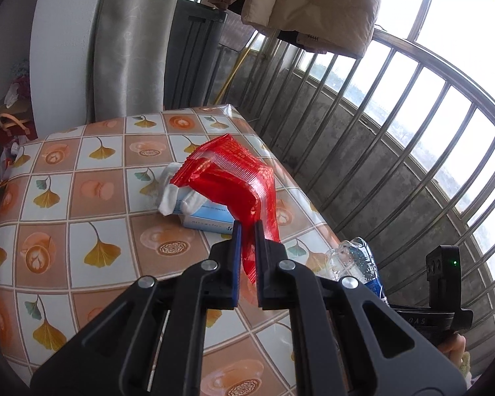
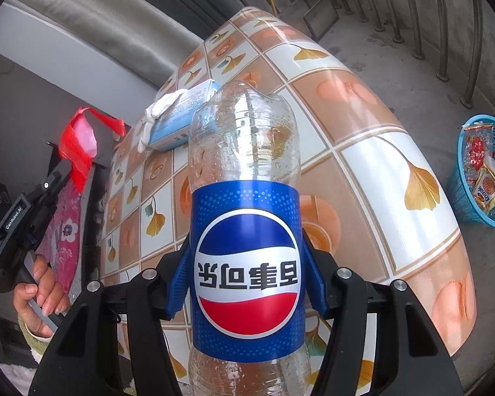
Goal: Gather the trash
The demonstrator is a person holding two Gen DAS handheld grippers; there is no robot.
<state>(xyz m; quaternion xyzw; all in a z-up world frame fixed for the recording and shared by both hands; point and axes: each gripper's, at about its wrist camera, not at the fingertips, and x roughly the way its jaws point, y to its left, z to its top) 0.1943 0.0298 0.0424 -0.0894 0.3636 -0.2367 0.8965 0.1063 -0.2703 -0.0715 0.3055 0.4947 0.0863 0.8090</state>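
Trash in both tongs rn. Red wrapper (image 1: 234,181) pinched between nearly closed left tongs (image 1: 246,227), hanging up off counter (image 1: 82,204). Right tongs (image 2: 246,260) clamped around clear Pepsi bottle (image 2: 244,178), label upside down. Ahead of left tongs: tissue pack (image 1: 208,219) with white wad (image 1: 168,194) on top. Blue basket (image 2: 478,181) on floor, off right of right tongs, wrappers inside.

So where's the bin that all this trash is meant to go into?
The blue basket stands on the floor at the far right of the right wrist view, just beyond the table edge, with snack wrappers already inside.
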